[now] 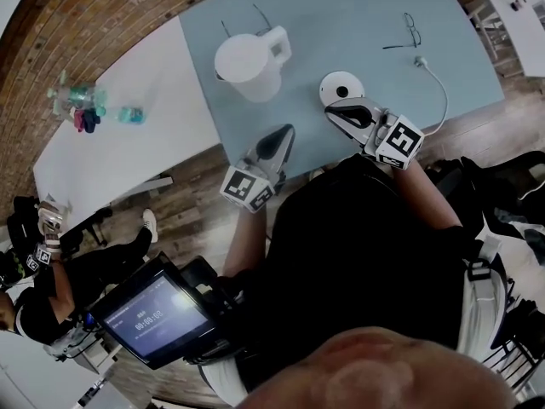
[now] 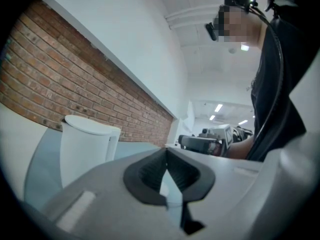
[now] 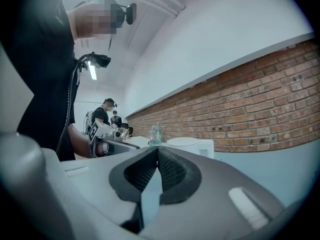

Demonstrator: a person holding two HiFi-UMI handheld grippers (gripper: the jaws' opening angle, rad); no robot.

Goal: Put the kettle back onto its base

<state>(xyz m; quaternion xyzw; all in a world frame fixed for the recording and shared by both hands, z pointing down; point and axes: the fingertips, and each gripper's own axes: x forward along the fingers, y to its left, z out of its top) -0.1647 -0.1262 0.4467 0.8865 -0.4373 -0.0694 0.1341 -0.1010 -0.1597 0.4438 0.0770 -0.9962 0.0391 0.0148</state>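
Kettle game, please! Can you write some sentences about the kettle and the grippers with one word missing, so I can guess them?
The white kettle stands on the blue table, not on its round ____.
The left gripper and the right gripper both have their fingers ____, with nothing between them.
The wall behind the table is built of ____.
Missing words: base; shut; brick.

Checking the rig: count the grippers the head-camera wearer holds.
2: left gripper at the blue table's near edge, nearest the kettle; right gripper beside the base. Both jaws shut.
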